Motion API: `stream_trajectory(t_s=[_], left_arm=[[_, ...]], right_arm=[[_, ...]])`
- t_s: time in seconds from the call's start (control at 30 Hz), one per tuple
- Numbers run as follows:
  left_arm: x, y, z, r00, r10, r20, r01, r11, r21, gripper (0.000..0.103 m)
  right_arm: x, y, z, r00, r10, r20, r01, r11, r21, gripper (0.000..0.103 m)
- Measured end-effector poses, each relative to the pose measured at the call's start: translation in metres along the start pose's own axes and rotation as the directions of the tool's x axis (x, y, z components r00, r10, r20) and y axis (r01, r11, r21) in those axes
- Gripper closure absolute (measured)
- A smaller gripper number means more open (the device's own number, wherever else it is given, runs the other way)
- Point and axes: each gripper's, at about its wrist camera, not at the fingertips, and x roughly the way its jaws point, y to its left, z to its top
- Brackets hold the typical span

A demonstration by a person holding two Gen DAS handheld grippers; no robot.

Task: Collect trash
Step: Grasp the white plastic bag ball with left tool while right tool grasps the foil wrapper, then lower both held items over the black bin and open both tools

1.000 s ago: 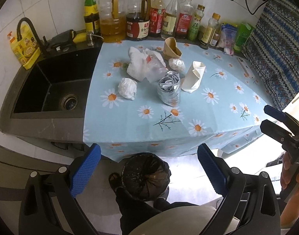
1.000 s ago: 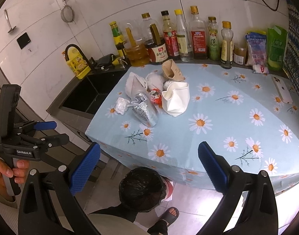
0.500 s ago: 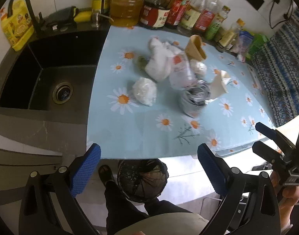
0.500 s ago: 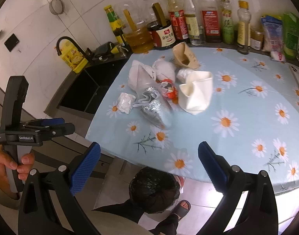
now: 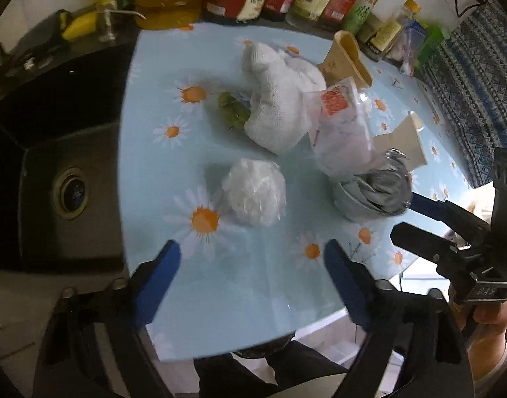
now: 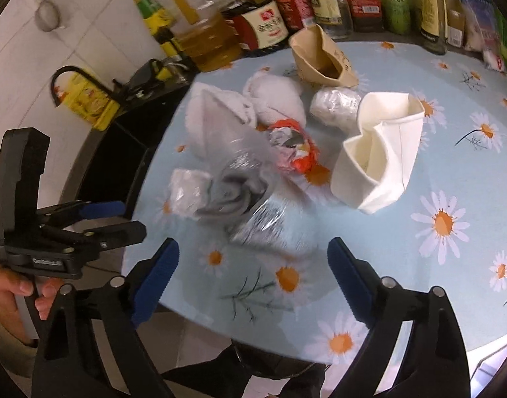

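Trash (image 5: pixel 253 195) looms nearer — both grippers' fingers (image 5: pixel 160 272) closing.

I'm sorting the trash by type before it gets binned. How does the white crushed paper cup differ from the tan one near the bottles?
The white paper cup looks larger in this view and lies nearer the table's front edge; the tan paper cup lies farther back, just before the bottle row. The white cup is plain, while the tan cup carries dark print. Both are crushed paper cups lying on their sides on the daisy tablecloth.

left claw (image 5: pixel 250 265): black frame, blue ribbed pads, silver screws | right claw (image 6: pixel 253 262): same | trousers (image 5: pixel 270 371): dark
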Motion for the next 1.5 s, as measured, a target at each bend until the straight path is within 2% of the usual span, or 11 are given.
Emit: stream_trajectory(t_s=[0.07, 0.2, 0.33, 0.5, 0.7, 1.07, 1.5], left_arm=[[0.006, -0.005, 0.007, 1.000, -0.027, 0.000, 0.027, 0.998, 0.054, 0.025], [0.018, -0.008, 0.019, 1.000, -0.001, -0.006, 0.002, 0.994, 0.109, 0.026], [0.029, -0.005, 0.028, 1.000, -0.008, -0.018, 0.010, 0.993, 0.120, 0.035], [0.039, -0.001, 0.033, 0.999, -0.018, -0.040, 0.022, 0.992, 0.123, 0.052], [0.038, 0.003, 0.031, 0.999, -0.031, -0.031, 0.035, 0.992, 0.123, 0.055], [0.028, -0.001, 0.024, 0.999, -0.044, -0.002, 0.044, 0.995, 0.093, 0.056], [-0.001, -0.017, -0.010, 0.998, -0.031, 0.055, 0.028, 0.998, 0.053, 0.056]], right_arm=[[0.003, -0.001, 0.003, 1.000, -0.012, 0.004, 0.012, 1.000, 0.010, 0.019], [0.012, -0.003, 0.008, 1.000, -0.023, 0.006, 0.022, 0.999, 0.030, 0.022], [0.016, -0.002, 0.011, 1.000, -0.023, -0.002, 0.023, 0.999, 0.037, 0.027], [0.018, 0.000, 0.015, 0.999, -0.035, 0.004, 0.035, 0.999, 0.027, 0.031], [0.019, 0.001, 0.015, 0.999, -0.040, 0.001, 0.040, 0.999, 0.021, 0.037], [0.005, -0.002, 0.005, 0.999, -0.046, 0.009, 0.046, 0.999, 0.019, 0.038], [-0.026, -0.002, -0.026, 0.999, -0.004, 0.045, 0.004, 1.000, 0.002, 0.038]])
